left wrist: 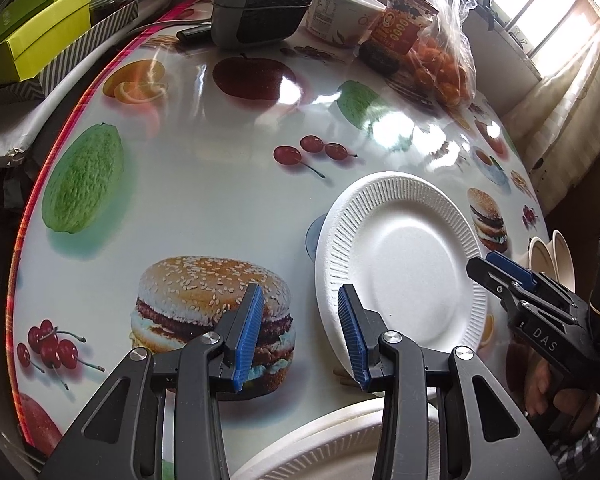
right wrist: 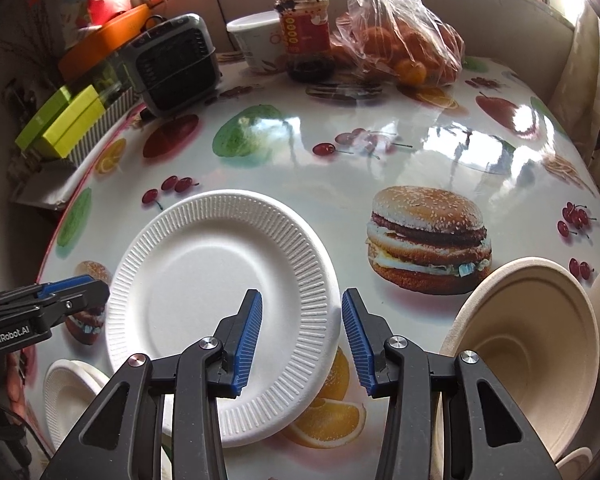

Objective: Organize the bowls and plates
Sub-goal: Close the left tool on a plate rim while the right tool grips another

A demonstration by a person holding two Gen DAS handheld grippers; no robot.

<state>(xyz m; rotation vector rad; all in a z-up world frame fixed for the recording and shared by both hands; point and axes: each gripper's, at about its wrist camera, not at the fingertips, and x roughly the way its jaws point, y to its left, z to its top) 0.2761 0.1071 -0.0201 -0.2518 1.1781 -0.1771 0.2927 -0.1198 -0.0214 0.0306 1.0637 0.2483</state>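
While both claws point(left wrist: 298, 334) point(right wrist: 302, 338) gape empty, sunlit windows point(left wrist: 540, 12) gloss the food-printed tabletop point(right wrist: 340, 168).

Both views look steeply down onto the food-printed surface point(left wrist: 204, 200) from close above, each along its own blue-padded fingers. The left wrist camera sits over the left gripper point(left wrist: 298, 334) and sees the white foam plate point(left wrist: 400, 264) just right of its fingers, with the right gripper point(left wrist: 496, 260) beyond. The right wrist camera rides the right gripper point(right wrist: 302, 344), the same plate point(right wrist: 204, 276) lying left of and beneath its fingers. Both share that plate and the jar point(right wrist: 306, 32) far ahead.
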